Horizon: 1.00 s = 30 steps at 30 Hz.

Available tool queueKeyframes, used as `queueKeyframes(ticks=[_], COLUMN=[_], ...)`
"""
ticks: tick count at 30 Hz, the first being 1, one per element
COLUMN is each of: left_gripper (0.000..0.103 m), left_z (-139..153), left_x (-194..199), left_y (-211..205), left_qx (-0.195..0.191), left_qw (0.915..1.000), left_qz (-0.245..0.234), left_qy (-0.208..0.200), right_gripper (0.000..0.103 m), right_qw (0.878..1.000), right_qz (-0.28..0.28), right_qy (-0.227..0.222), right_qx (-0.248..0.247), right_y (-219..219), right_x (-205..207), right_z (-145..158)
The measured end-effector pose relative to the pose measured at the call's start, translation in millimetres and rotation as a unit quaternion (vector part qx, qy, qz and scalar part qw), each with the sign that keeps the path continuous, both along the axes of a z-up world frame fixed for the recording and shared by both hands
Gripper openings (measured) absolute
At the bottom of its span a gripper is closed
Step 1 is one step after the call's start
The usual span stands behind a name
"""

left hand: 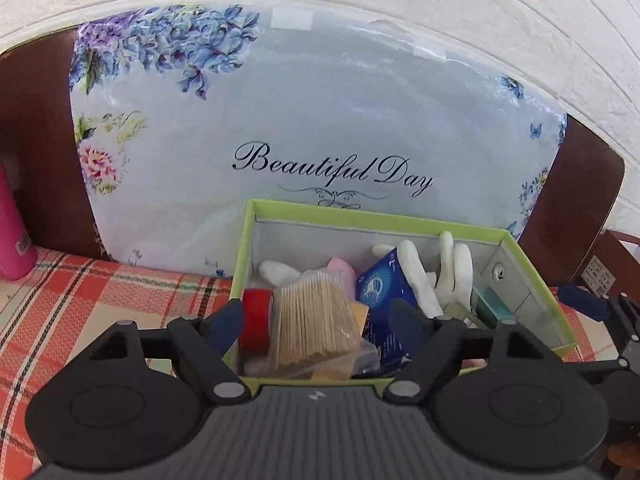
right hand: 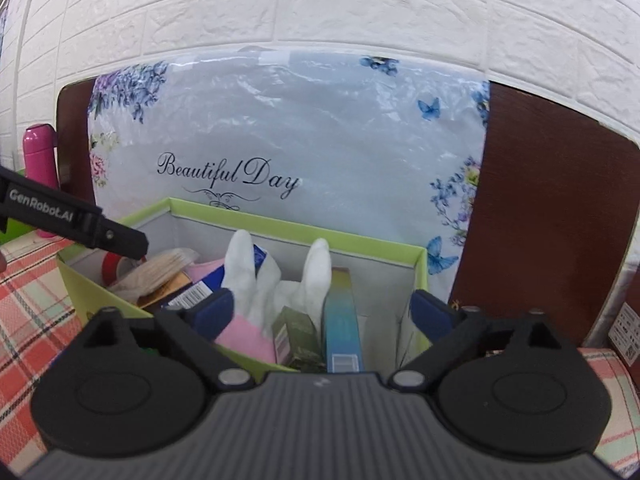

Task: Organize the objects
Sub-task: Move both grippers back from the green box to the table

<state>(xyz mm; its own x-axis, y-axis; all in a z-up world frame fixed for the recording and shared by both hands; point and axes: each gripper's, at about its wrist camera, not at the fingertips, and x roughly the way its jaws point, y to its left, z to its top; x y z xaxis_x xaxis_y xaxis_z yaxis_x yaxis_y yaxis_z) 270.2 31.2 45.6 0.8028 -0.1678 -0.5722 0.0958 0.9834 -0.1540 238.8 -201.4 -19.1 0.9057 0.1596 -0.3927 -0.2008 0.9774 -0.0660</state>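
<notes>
I've got both grippers, left (left hand: 316,320) and right (right hand: 324,312), jaws spread and empty, over the near rim of the green-edged cardboard box (left hand: 376,222); left half packed, bare floor in right corner

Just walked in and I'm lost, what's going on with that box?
A person holds two grippers over a green box packed with small items: toothpicks, red tape, a white glove. The left gripper and right gripper are both open, holding nothing.
</notes>
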Motion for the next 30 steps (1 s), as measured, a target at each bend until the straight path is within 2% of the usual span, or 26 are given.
queueKeyframes(ticks=[8, 16, 20, 26, 30], left_gripper=[0.082, 0.082, 0.082, 0.082, 0.082], left_z=[22.9, 40.8, 39.2, 25.9, 12.9], left_x=[-33.3, -89.1, -115.5, -149.1, -163.1], left_y=[-14.8, -29.9, -37.6, -49.9, -47.6], left_qx=[0.018, 0.051, 0.065, 0.062, 0.044], left_qw=[0.9997, 0.9983, 0.9974, 0.9979, 0.9988], left_qz=[0.018, 0.027, 0.028, 0.014, 0.018], left_qy=[0.0, -0.01, -0.013, -0.007, 0.009], right_gripper=[0.103, 0.103, 0.103, 0.103, 0.103], right_qw=[0.999, 0.997, 0.997, 0.996, 0.996], right_qz=[-0.004, 0.004, 0.009, 0.002, -0.009], right_qy=[-0.016, -0.046, -0.052, -0.05, -0.04], right_qx=[0.032, 0.054, 0.064, 0.075, 0.085], right_y=[-11.9, -19.3, -23.6, -30.4, -36.3], right_x=[-33.1, -83.4, -110.8, -144.3, -161.7], right_z=[26.0, 62.6, 70.1, 69.1, 62.0])
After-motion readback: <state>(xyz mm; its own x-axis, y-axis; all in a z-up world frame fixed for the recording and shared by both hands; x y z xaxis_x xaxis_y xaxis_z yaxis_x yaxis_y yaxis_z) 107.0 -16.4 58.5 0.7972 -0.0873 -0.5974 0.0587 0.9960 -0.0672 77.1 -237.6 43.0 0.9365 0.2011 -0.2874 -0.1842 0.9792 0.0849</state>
